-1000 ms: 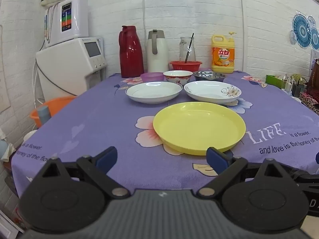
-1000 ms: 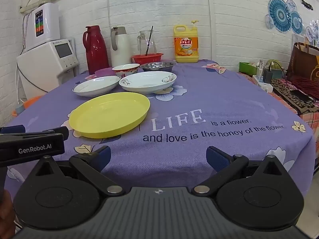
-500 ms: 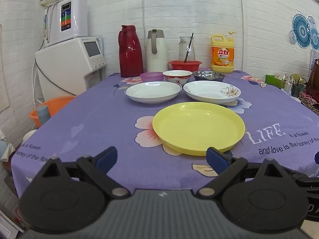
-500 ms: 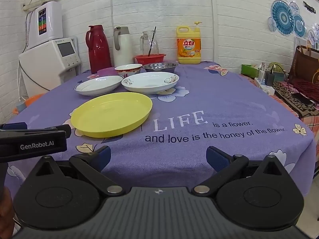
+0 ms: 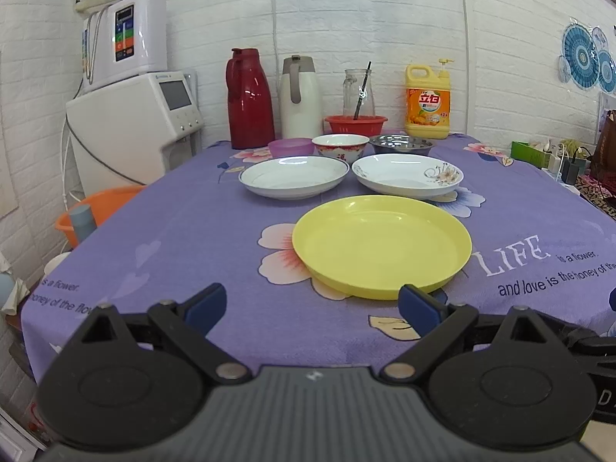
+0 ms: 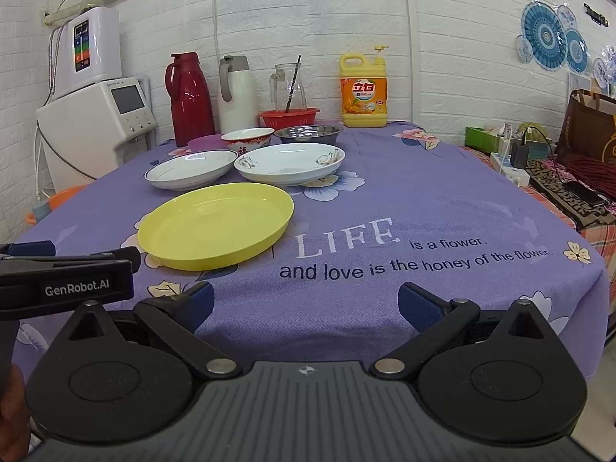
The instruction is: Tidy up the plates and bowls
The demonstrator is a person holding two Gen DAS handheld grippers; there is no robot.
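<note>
A yellow plate (image 5: 381,244) lies nearest me on the purple tablecloth; it also shows in the right wrist view (image 6: 215,225). Behind it lie a plain white plate (image 5: 294,175) (image 6: 190,168) and a flowered white plate (image 5: 408,175) (image 6: 288,163). Further back stand a purple bowl (image 5: 290,147), a red-and-white bowl (image 5: 340,146) (image 6: 248,138) and a steel bowl (image 5: 400,144) (image 6: 310,133). My left gripper (image 5: 312,306) is open and empty at the table's near edge, short of the yellow plate. My right gripper (image 6: 306,302) is open and empty, to the right of the plate.
At the back stand a red thermos (image 5: 249,98), a white thermos (image 5: 300,98), a glass jug in a red basket (image 5: 356,123) and a detergent bottle (image 5: 427,102). A water dispenser (image 5: 131,123) and an orange basin (image 5: 98,208) stand left of the table. The left gripper's body (image 6: 65,281) shows beside my right one.
Both grippers drifted slightly; the right one's view shifted a little to the left and nearer the table. The jaws stay open and nothing on the table moved.
</note>
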